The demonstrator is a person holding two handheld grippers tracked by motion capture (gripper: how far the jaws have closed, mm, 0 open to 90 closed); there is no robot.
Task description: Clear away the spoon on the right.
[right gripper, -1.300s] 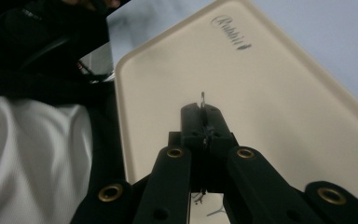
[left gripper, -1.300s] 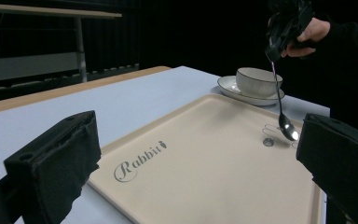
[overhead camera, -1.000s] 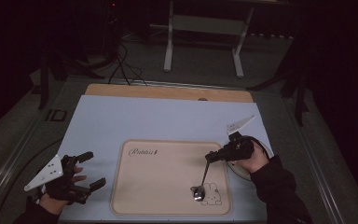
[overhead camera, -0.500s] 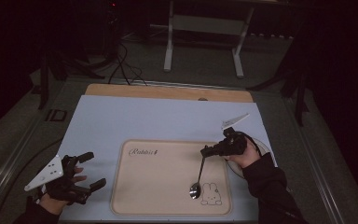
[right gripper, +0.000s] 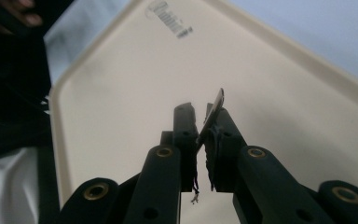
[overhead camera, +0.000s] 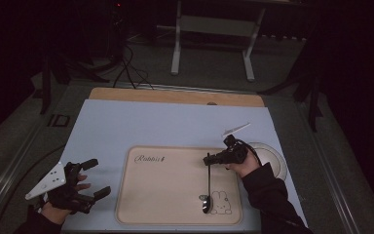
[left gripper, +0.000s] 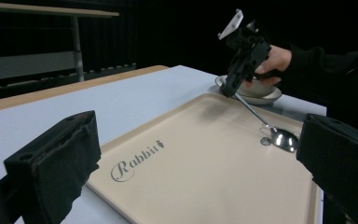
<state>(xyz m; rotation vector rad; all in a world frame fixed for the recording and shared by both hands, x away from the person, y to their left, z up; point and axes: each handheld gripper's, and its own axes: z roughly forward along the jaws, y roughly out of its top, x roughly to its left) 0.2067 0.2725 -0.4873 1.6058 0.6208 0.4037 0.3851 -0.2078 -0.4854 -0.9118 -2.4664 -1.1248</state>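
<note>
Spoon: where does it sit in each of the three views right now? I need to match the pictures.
High view: spoon right of centre, bowl resting low on the tray, handle in the right gripper.
Left gripper view: right side, slanting down from that gripper.
Right gripper view: handle end between the jaws, centre.
Shared landmark: the tray's "Rabbit" lettering.

A pale blue mat (overhead camera: 175,124) covers most of the table, with a strip of bare wooden tabletop (overhead camera: 175,96) showing along its far edge. On the right of the mat, just beside the tray's right edge, sits a shallow white dish (left gripper: 256,93). Beyond the table, on the dark floor, stand the grey legs of a metal frame (overhead camera: 212,46), and black cables (overhead camera: 131,73) trail to its left.
</note>
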